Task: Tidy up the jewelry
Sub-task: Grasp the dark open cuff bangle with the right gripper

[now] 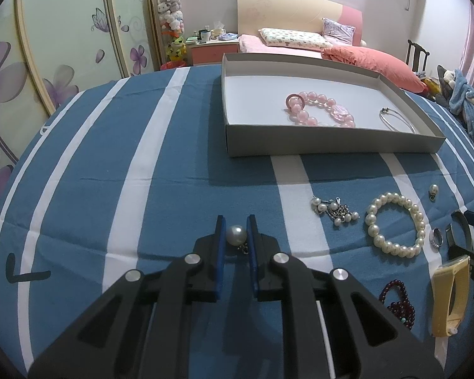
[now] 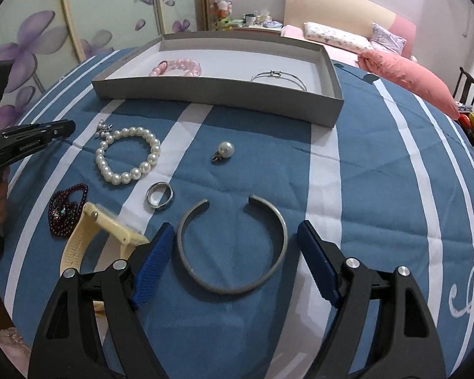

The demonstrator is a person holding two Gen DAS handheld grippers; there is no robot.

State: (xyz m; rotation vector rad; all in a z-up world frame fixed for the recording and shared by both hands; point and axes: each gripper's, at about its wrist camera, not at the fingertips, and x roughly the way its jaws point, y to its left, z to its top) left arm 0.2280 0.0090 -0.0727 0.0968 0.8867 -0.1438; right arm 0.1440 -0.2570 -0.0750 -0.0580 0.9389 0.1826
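My right gripper [image 2: 235,265] is spread around the cuff [image 2: 232,246]; I should center, then squeeze gently. My left gripper [image 1: 236,232] pinches a pearl [image 1: 236,234].

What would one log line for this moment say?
left gripper: shut on pearl | right gripper: open around cuff | box: pink beads, bangle

Open cloth [image 1: 110,189] left of box [image 1: 331,140]; bracelets [image 1: 395,225], ring [image 2: 159,195], watch [image 2: 91,240] crowd right side.
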